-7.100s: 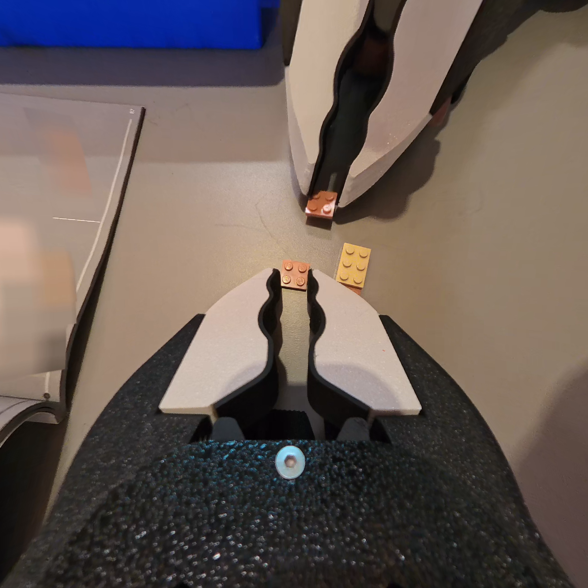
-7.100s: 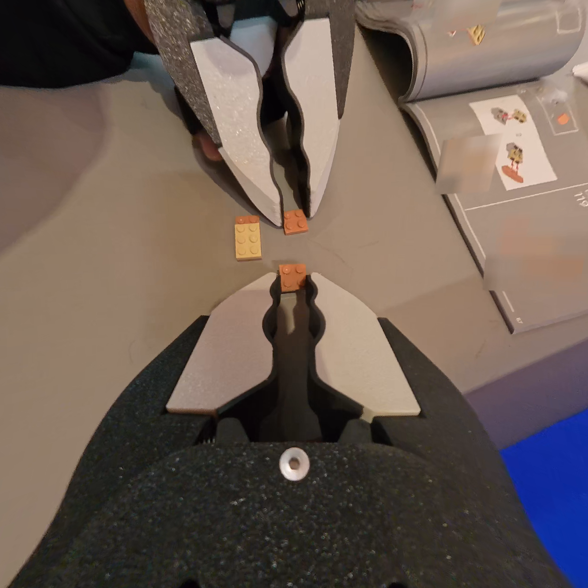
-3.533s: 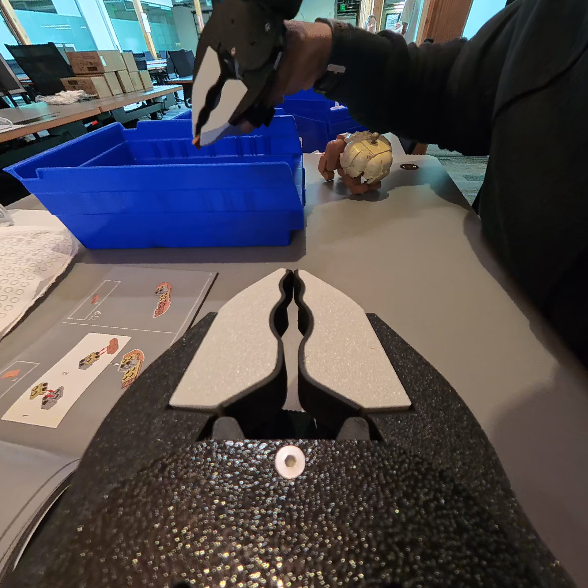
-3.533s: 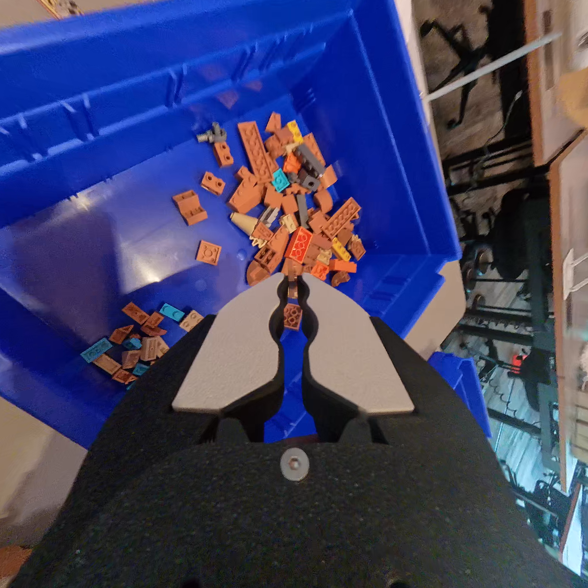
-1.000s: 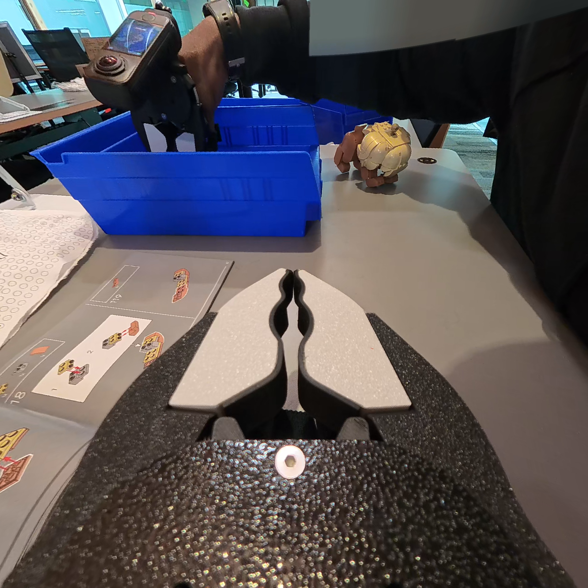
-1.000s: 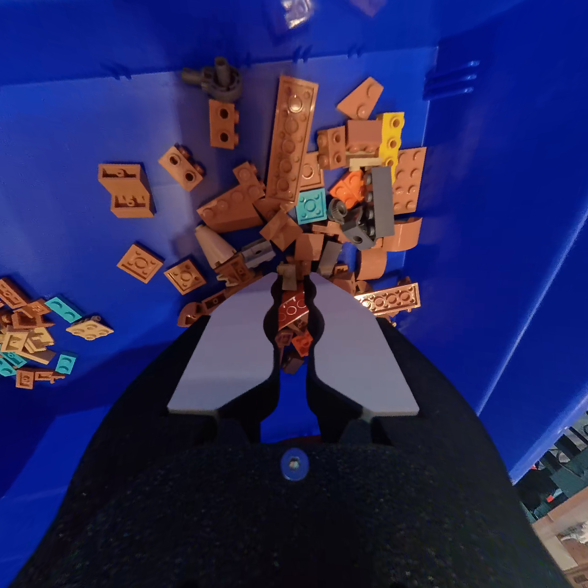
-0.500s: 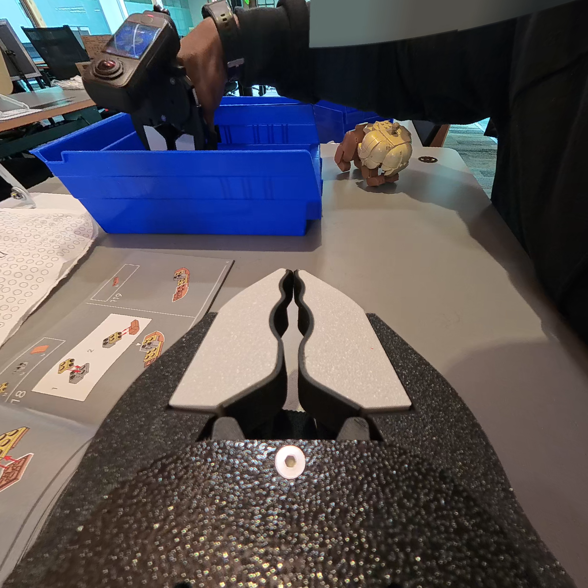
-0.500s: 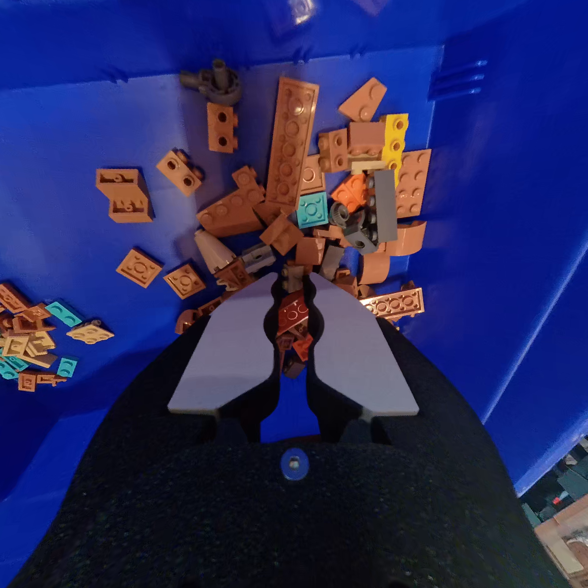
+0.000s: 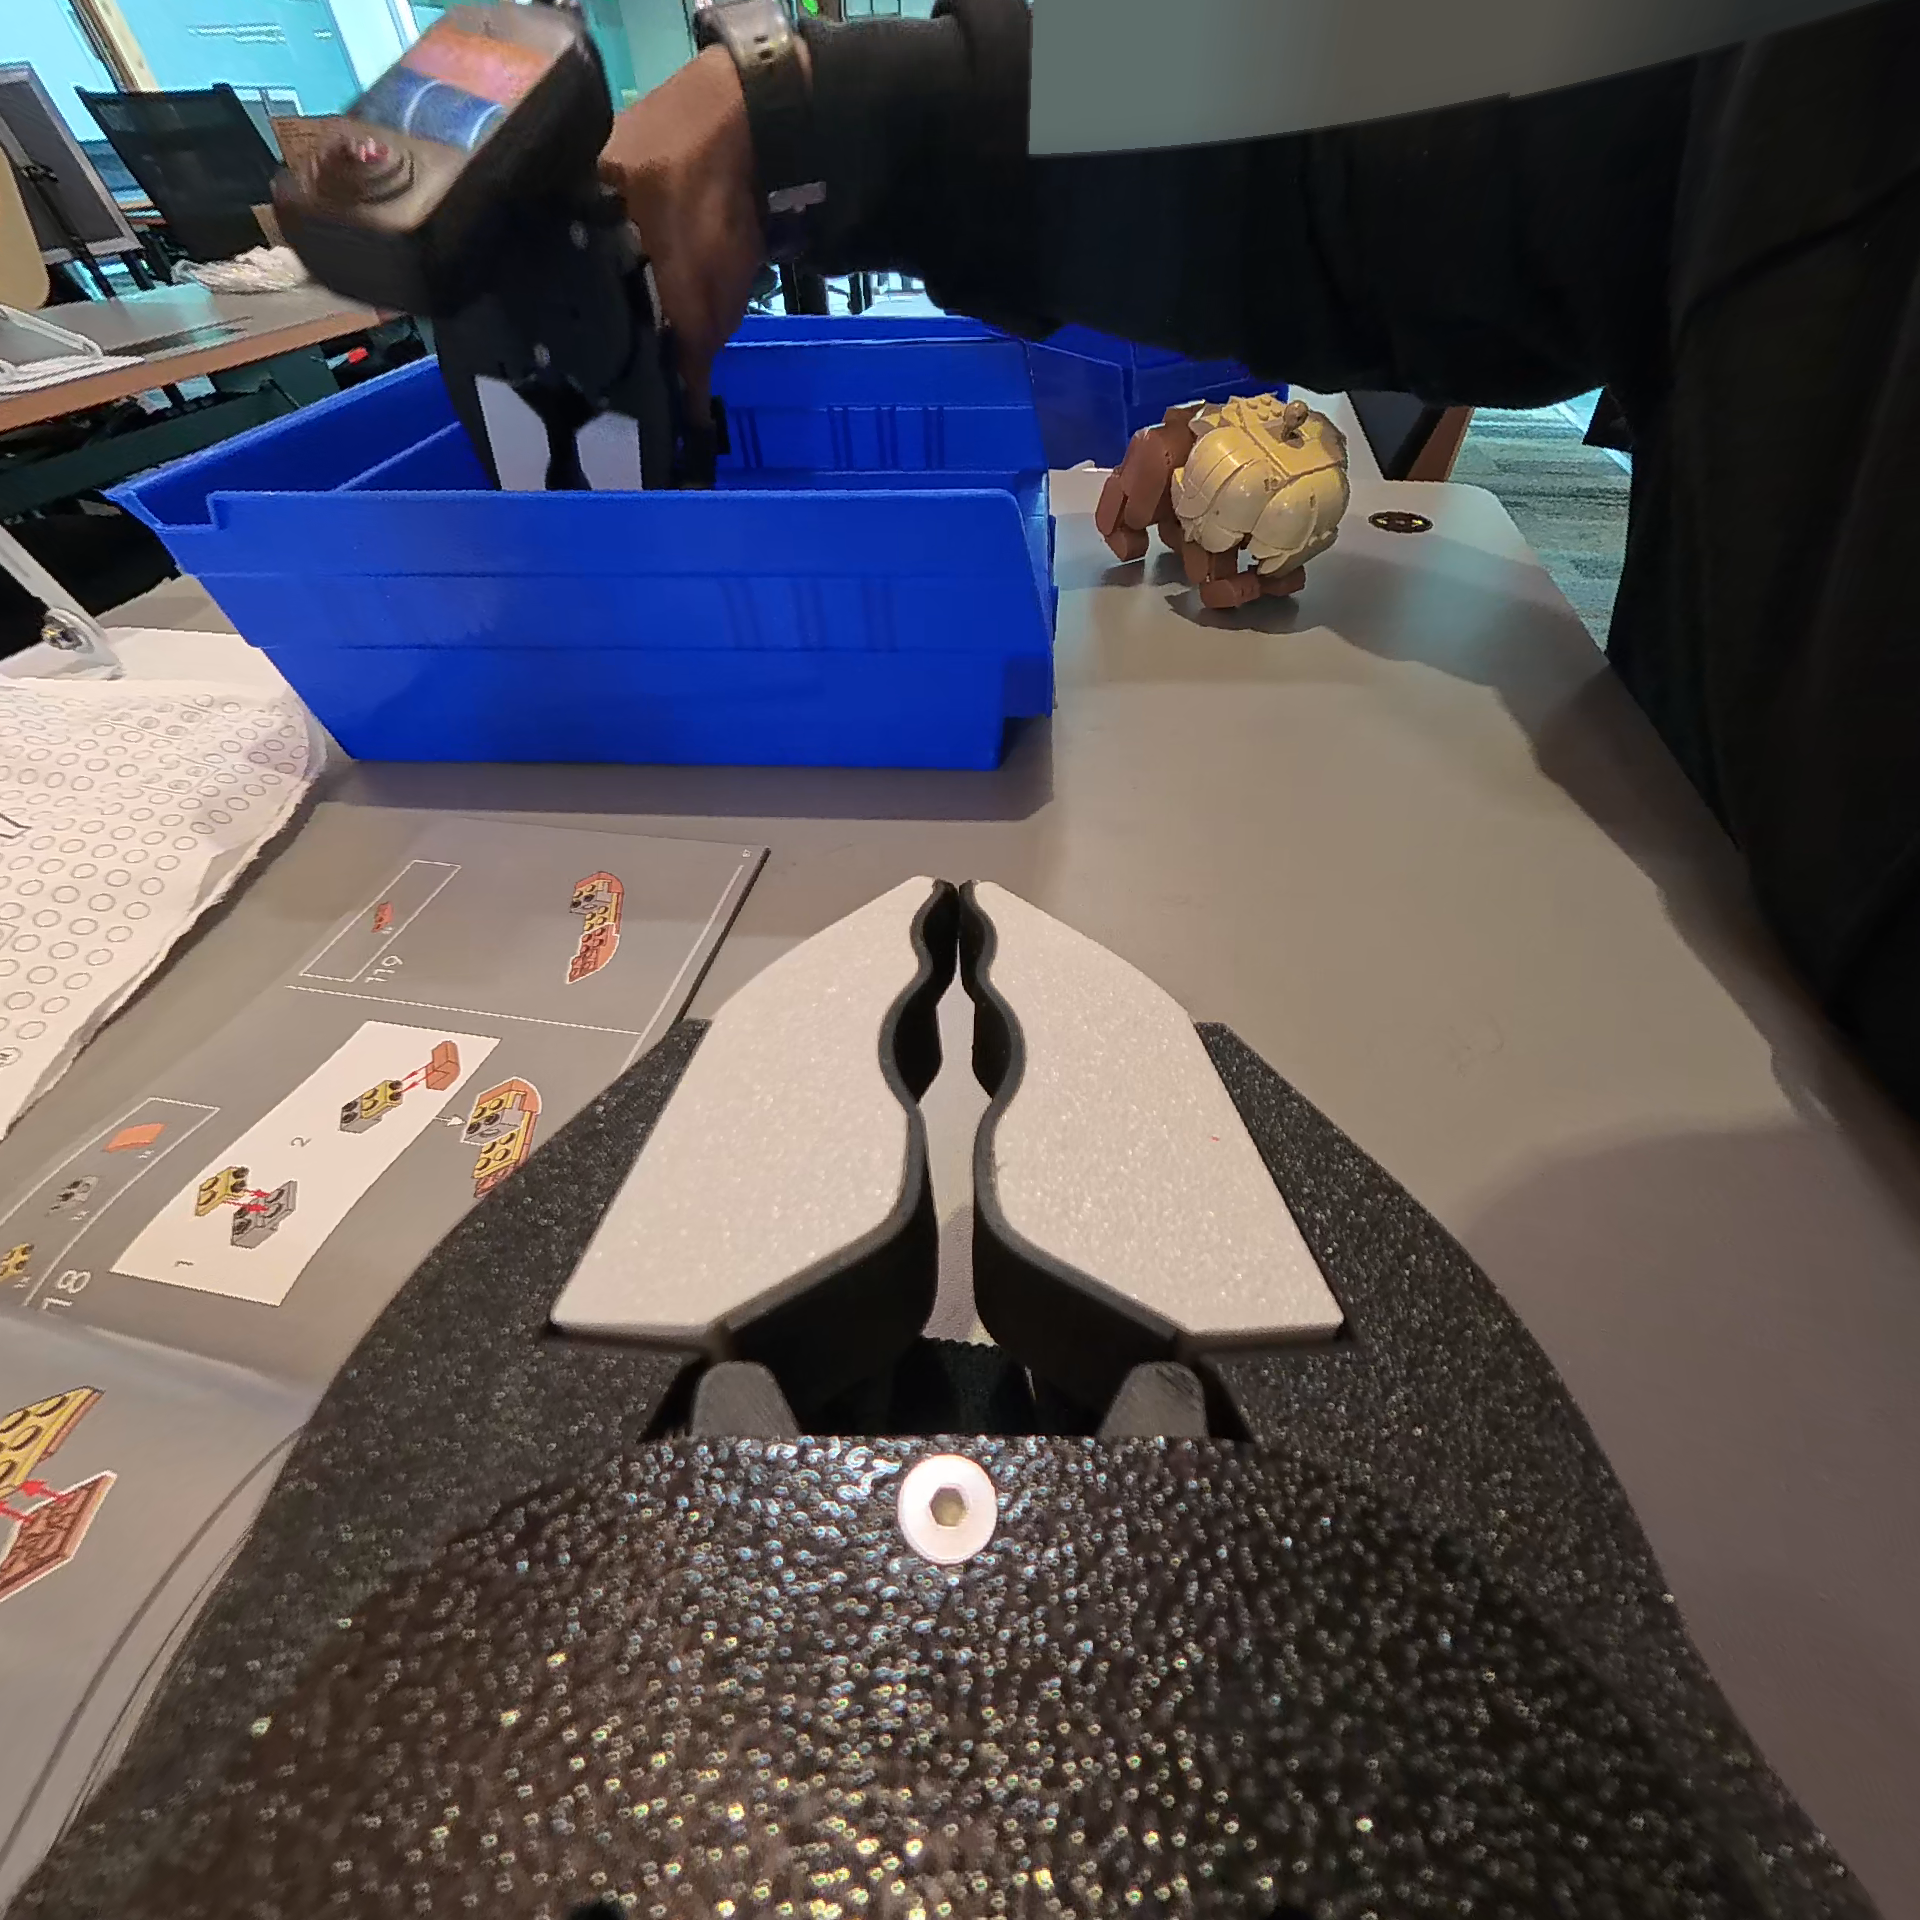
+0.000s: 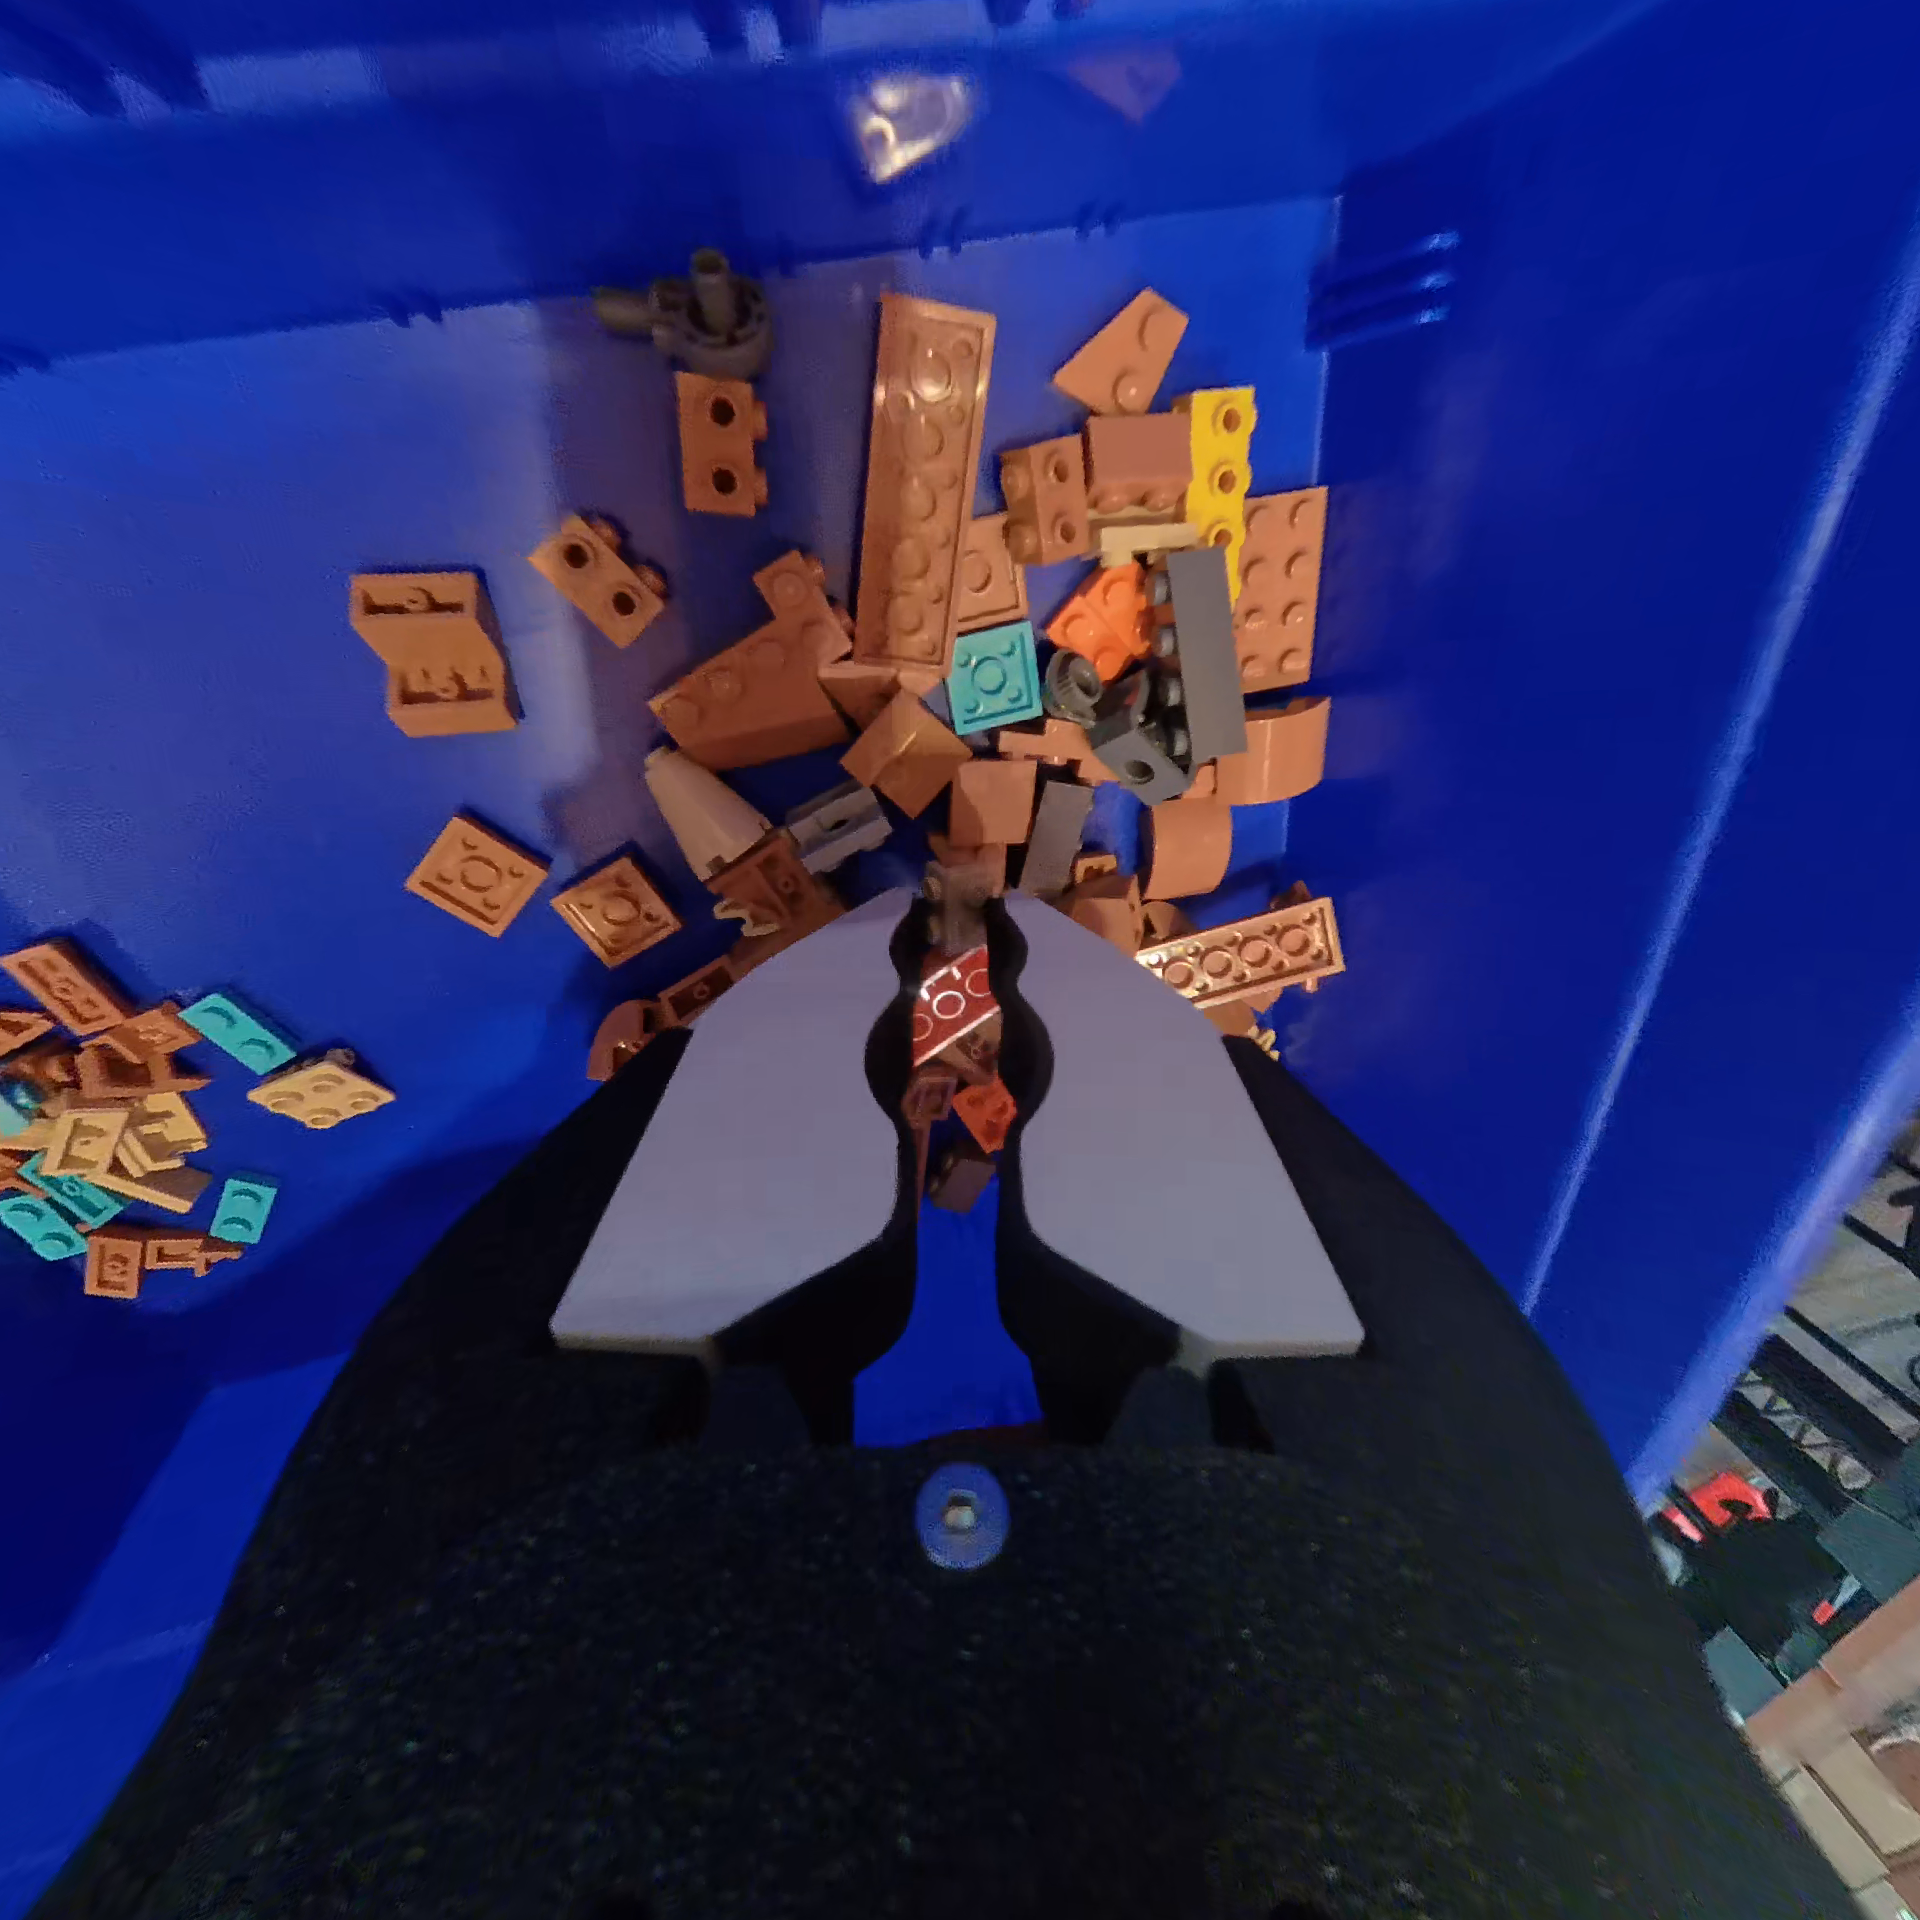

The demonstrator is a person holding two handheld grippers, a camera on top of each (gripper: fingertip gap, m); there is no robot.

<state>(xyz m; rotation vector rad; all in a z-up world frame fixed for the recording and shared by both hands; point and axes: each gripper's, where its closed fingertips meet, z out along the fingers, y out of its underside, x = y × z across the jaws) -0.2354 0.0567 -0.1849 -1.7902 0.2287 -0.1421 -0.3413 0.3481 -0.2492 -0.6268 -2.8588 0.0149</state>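
My left gripper point(image 9: 956, 891) is shut and empty; it hovers over the grey table point(image 9: 1351, 883) beside an open instruction booklet point(image 9: 416, 1039). My right gripper point(image 10: 961, 899) reaches down into a blue bin point(image 10: 1558, 623) over a heap of loose bricks point(image 10: 935, 623), mostly brown. Its pads press on a small grey-brown piece point(image 10: 964, 891) at the fingertips. A dark red plate point(image 10: 951, 1003) lies in the heap below the jaws. In the left wrist view a hand holds the right gripper's body point(image 9: 468, 208) inside the bin point(image 9: 623, 623); the bin wall hides its fingertips.
A tan and brown brick figure point(image 9: 1236, 499) stands on the table right of the bin. A white sheet printed with circles point(image 9: 104, 810) lies at the left. A second small heap of tan, teal and brown plates point(image 10: 125, 1122) lies at the bin's left. A person's dark sleeve point(image 9: 1455, 208) crosses overhead. The tips of one gripper are about 30 cm away from the tips of the other.
The right gripper's jaws have narrowed slightly on the small piece at their tips, and its body has shifted and blurs in the left wrist view. The left gripper has stayed still and shut.
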